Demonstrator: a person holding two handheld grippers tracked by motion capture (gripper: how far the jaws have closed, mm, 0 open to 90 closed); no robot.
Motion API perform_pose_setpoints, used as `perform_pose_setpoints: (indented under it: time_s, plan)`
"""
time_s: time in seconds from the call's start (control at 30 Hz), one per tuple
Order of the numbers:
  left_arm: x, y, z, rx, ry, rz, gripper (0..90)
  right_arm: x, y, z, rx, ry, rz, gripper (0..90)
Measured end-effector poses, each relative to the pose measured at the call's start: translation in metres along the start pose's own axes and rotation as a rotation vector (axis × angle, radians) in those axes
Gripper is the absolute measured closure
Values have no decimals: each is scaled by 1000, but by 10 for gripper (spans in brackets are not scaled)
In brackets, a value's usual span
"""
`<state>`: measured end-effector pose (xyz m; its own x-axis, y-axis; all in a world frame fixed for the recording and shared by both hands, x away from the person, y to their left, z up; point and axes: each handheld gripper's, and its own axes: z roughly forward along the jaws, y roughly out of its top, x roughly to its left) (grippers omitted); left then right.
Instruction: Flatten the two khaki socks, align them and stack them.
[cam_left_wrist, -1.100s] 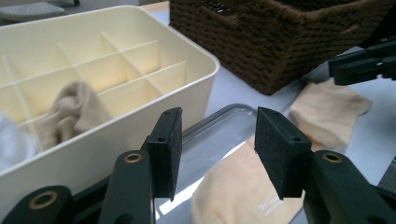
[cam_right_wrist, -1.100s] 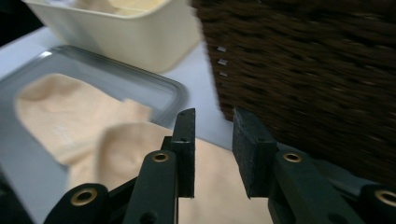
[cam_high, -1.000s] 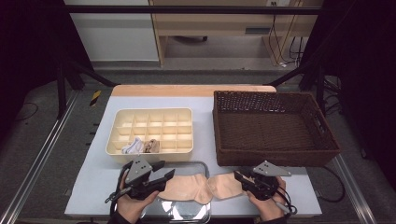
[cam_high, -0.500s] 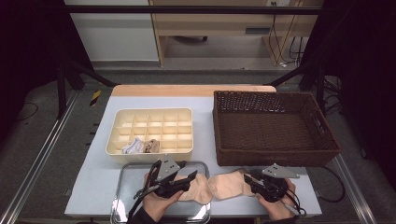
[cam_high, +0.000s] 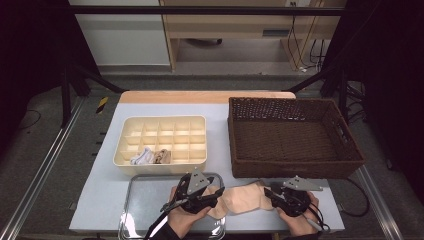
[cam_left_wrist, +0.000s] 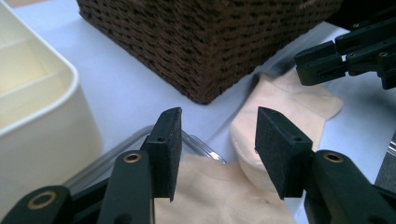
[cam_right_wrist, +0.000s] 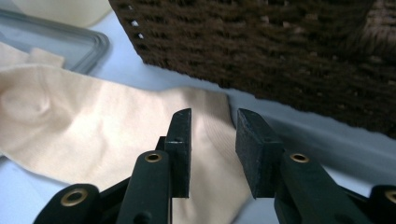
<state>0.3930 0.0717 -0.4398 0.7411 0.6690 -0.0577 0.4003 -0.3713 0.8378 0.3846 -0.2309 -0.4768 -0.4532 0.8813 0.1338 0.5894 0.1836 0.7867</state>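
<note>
No readable labels or writing on anything in frame.

Beige sock (cam_high: 240, 199) lies flat at the near edge of the table (cam_high: 220, 117), stretched between both grippers; its left end overlaps the right rim of the metal tray (cam_high: 145, 200), its right end sits just in front of the wicker basket (cam_high: 292, 132).

Left gripper (cam_high: 212, 196): jaws wide apart, above the sock's left end, nothing clamped. Left gripper view shows the sock (cam_left_wrist: 261, 154) under and beyond the jaws.

Right gripper (cam_high: 270, 192): jaws narrowly apart over the sock's right end (cam_right_wrist: 116, 135); fabric shows through the gap, can't tell whether a pad touches it.

Containers:
- Cream divided organiser box (cam_high: 161, 137), left of the basket, far side of the tray. Two near compartments hold rolled items: a white one (cam_high: 141, 157) and a brownish one (cam_high: 162, 156), probably socks, too small to be sure. Other compartments look bare.
- Wicker basket: dark brown.
- Tray: only the sock's end on it.
</note>
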Motion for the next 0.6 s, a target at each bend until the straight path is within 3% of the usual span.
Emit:
perform_pose_setpoints:
  time_s: [0.2,0.37,0.4,0.5,0.6]
  plan:
    - [-8,-6,14,74,-2,18,588,-4,-1,0,12,-45,-18,656]
    - [-11,-12,22,146,-3,28,672,-5,-4,5,40,-47,-32,679]
    - [-11,-13,23,157,-2,25,737,-4,-3,5,54,-64,-53,759]
    - [-11,-15,25,175,-4,22,831,-2,-2,5,67,-75,-77,856]
    - [-10,-14,23,167,-20,22,873,-2,-1,4,78,-66,-82,897]
